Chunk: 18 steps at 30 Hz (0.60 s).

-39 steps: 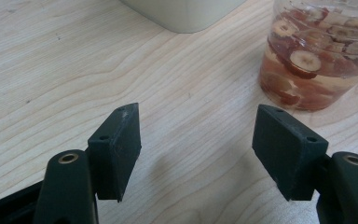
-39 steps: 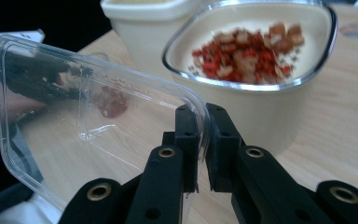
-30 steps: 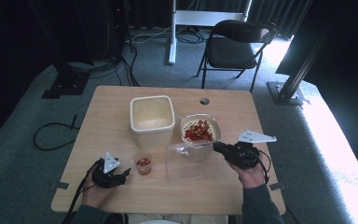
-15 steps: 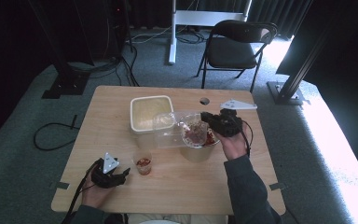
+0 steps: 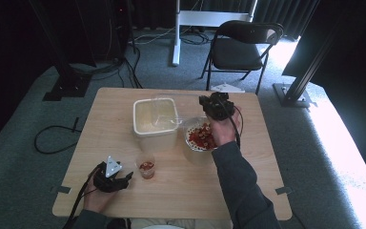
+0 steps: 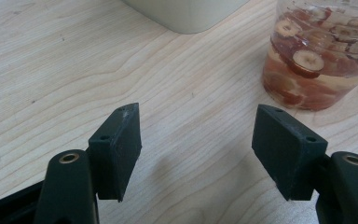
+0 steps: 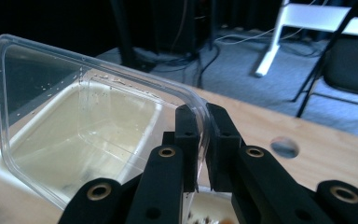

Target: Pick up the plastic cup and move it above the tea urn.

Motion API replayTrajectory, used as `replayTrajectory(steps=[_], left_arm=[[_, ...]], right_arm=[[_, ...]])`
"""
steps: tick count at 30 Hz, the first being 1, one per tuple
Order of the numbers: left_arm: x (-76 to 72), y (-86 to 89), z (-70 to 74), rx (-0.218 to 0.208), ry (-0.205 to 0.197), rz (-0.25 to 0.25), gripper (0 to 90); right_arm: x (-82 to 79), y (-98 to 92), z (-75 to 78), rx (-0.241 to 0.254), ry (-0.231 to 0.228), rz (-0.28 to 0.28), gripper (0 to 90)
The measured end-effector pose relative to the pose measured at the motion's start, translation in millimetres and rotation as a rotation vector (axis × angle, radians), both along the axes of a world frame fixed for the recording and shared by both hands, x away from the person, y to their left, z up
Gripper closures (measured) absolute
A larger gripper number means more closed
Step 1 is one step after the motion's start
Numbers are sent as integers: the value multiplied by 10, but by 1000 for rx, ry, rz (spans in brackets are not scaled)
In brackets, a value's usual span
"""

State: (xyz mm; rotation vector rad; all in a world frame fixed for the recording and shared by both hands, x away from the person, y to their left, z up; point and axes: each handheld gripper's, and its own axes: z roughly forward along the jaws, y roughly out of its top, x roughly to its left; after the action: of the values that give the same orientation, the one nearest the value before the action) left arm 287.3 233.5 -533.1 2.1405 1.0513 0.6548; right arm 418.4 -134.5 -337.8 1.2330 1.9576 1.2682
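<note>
My right gripper (image 5: 205, 104) (image 7: 203, 119) is shut on the rim of a clear plastic lid (image 5: 166, 109) (image 7: 88, 116). The lid hangs tilted over a white square container (image 5: 153, 125) (image 7: 121, 109) at the table's back middle. Under my right forearm sits a clear container of red dried fruit slices (image 5: 200, 138). A small clear cup (image 5: 146, 167) (image 6: 314, 60) with red slices in liquid stands near the front. My left gripper (image 5: 124, 177) (image 6: 196, 140) rests on the table just left of that cup, open, with nothing between its jaws.
The wooden table (image 5: 267, 162) has a round hole (image 7: 284, 146) near its back edge. A black folding chair (image 5: 240, 47) and a white desk leg (image 5: 175, 33) stand beyond the table. Cables (image 5: 52, 138) lie on the grey carpet at the left.
My right gripper has carried the clear lid from the table's front right, away and leftward, past the fruit container to above the white container. The left gripper has stayed still.
</note>
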Motion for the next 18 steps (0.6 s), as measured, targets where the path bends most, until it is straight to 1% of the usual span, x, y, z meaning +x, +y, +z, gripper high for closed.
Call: replayTrajectory(steps=[1,2,3,4,5,7,8,9,13,18], left_arm=[[0,-1,0,3,0,-1,335],[-1,-2,1,5,1,-1,335],[-3,-3,0,6,-1,0,335],[-7,-2,0,5,-1,0,335],[-9,0,-1,4,-2,0,335],[-9,5,-1,4,-1,1,335],[-9,5,-1,3,-1,2,334],[-8,4,-1,5,-2,1,335],[-7,-5,-2,9,0,1,334],[0,-4,-5,8,2,1,335]], right_arm=[[11,36,21,-1,-9,-15,834],[20,69,41,8,-19,-13,761],[31,92,58,44,-14,17,625],[31,107,70,76,-4,43,614],[13,110,76,95,-18,71,591],[-27,106,72,95,-38,82,568],[-41,92,61,103,-45,91,561],[-49,78,46,106,-43,101,546],[-45,37,-32,90,-17,108,540],[-77,-31,-121,76,-10,116,526]])
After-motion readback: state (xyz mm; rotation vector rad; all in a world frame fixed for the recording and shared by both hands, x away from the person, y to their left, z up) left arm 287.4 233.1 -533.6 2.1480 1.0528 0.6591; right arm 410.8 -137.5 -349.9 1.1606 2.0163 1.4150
